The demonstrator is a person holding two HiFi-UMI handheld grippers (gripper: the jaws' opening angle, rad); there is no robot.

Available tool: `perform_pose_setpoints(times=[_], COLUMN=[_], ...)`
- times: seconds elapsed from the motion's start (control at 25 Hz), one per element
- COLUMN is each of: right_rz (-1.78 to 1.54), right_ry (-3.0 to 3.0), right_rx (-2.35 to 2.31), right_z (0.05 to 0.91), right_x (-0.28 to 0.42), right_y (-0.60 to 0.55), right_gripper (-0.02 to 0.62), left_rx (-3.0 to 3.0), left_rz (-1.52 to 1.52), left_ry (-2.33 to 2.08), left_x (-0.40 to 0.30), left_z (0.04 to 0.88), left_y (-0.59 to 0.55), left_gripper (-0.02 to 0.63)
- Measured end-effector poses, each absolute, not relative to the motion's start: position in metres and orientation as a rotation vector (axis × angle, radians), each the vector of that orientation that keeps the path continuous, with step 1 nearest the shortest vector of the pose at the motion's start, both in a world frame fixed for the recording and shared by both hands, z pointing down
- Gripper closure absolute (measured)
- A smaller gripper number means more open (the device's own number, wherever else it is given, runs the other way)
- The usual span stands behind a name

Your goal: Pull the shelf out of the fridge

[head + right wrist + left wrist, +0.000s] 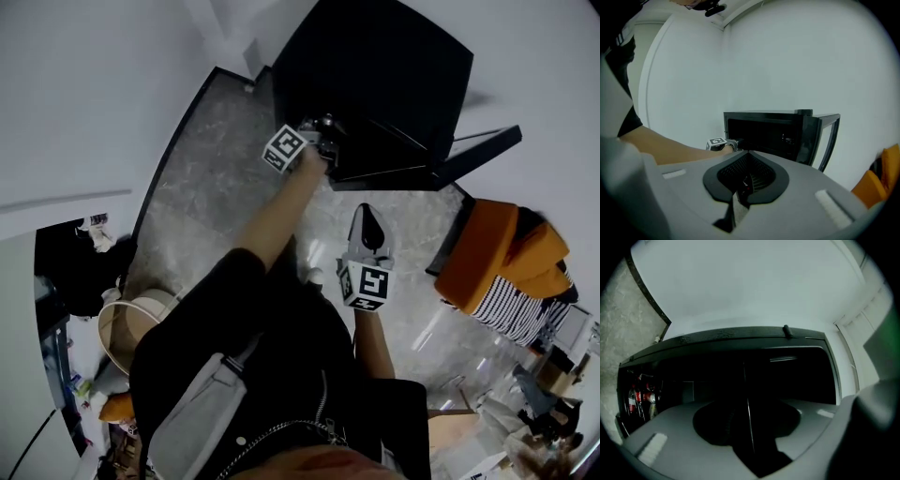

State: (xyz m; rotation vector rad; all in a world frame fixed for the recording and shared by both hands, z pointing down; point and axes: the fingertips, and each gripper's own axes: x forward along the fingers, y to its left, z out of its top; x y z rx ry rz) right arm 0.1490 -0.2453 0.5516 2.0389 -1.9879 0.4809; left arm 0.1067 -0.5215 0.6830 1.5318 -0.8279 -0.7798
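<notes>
A: Fridge [375, 84]: where, and how does it stand?

B: Low black box on the floor [216, 169], against the wall. Door [478, 150] swung wide to the right, so the opening is free.

A: Left gripper [323, 148]?

B: Arm [272, 216] stretched full out, which puts the gripper at the upper front edge of the opening. Its own view looks straight into the dark cavity. Fingers [761, 437] look together, with only a thin pale seam between them. Too dark to tell whether anything is caught in that seam.

A: The shelf?

B: Inside the fridge. A pale level glint high in the cavity is likely the shelf [783, 359] front edge, well beyond the fingertips. My judgement: not gripped, not drawn out at all.

A: And the right gripper [367, 223]?

B: Held back near the body, well short of the fridge, pointing at it. Fingers pressed together on nothing. It reads as the spare hand, kept clear so the left has the opening to itself.

A: Anything else inside?

B: Red cans [633, 399] at the left side of the cavity, low down, apart from the glint.

A: What does the next move call for?

B: The fingers would have to part and take the shelf's front edge squarely, then pull level — a tilted pull could jam it in its runners.
</notes>
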Motion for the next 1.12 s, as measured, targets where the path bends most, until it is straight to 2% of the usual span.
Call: perform_pose_setpoints(times=[0.36,0.64,0.8,1.12], right_rz=[0.510,0.525,0.541,0.609], right_ry=[-1.920,-1.903,-1.879,-1.854], right_rx=[2.053,2.039,2.039,2.077], right_z=[0.560,0.565,0.565,0.562], right_x=[0.164,0.159,0.158,0.151], right_y=[-0.236,-0.242,-0.243,-0.253], right_gripper=[0.594,0.594,0.594,0.592], left_rx=[1.520,1.510,1.492,1.461], left_rz=[-0.828,-0.818,-0.816,-0.776], left_ry=[-0.722,-0.717,-0.703,-0.703], left_x=[0.129,0.133,0.136,0.130], left_z=[0.679,0.682,0.683,0.682], left_y=[-0.553,-0.569,-0.573,-0.565], left_gripper=[0.457,0.503,0.574,0.583])
